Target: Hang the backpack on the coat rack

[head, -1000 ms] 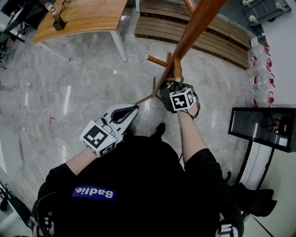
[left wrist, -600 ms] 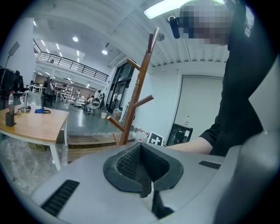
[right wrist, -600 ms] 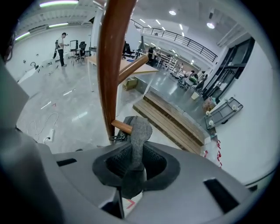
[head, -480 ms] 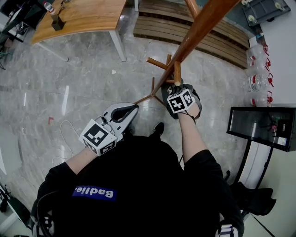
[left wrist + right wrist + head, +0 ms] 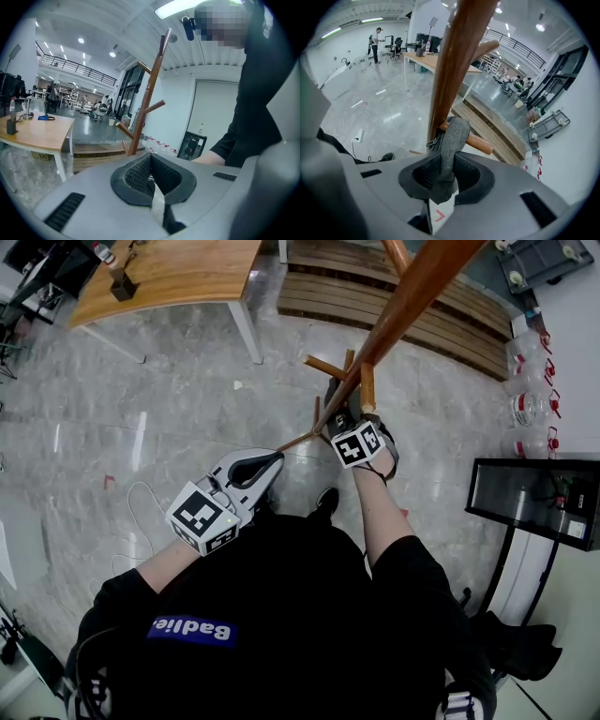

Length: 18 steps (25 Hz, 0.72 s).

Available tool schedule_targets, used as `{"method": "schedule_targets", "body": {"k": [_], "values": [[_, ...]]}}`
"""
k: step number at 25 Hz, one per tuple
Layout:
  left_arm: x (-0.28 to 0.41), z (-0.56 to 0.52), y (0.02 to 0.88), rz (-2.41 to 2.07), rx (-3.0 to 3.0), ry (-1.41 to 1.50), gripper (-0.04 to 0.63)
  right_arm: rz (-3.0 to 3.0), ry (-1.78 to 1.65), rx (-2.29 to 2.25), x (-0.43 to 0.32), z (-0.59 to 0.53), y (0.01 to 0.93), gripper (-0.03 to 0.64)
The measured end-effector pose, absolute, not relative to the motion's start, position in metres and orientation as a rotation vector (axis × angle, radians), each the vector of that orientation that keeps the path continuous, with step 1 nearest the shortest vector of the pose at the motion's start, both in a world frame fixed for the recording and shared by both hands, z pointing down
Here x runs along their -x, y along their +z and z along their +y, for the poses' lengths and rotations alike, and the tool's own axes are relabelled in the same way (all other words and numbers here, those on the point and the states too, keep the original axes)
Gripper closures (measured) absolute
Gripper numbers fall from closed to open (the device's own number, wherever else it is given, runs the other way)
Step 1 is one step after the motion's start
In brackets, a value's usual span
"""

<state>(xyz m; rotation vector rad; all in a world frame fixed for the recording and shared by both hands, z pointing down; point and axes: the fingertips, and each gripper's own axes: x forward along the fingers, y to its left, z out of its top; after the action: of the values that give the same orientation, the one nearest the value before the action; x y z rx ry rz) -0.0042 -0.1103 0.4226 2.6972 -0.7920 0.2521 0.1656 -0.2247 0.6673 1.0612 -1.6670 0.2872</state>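
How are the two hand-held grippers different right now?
The left hand-held gripper is shut on nothing; the right hand-held gripper has the grey strap between its opening jaws. The left one is held back from the coat rack; the right one is at its peg. Both carry marker cubes.

Coat rack (image 5: 417, 292) stands on floor (image 5: 159, 437), centre-right. Backpack strap (image 5: 453, 135) lies over a peg (image 5: 481, 145), against the pole. Table (image 5: 178, 273) far left; slatted platform (image 5: 323, 296) behind rack; cabinet (image 5: 534, 498) right, well apart.
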Motion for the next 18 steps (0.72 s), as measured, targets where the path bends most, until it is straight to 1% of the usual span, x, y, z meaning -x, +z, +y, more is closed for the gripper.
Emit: {"method": "schedule_targets", "body": {"k": [5, 10, 14, 18], "values": [[0.015, -0.11, 0.422, -0.811, -2.69, 0.245, 0.588, -1.691, 0.322, -1.087, -0.161, -0.227, 0.679, 0.551], [0.036, -0.108, 0.414, -0.829, -2.695, 0.223, 0.588, -1.757, 0.38, -1.125, -0.157, -0.224, 0.68, 0.537], [0.056, -0.107, 0.407, -0.788, -2.716, 0.189, 0.588, -1.802, 0.423, -1.185, -0.154, -0.212, 0.669, 0.508], [0.065, -0.101, 0.406, -0.676, -2.739, 0.134, 0.588, -1.828, 0.484, -1.281, -0.148, -0.194, 0.648, 0.508]]}}
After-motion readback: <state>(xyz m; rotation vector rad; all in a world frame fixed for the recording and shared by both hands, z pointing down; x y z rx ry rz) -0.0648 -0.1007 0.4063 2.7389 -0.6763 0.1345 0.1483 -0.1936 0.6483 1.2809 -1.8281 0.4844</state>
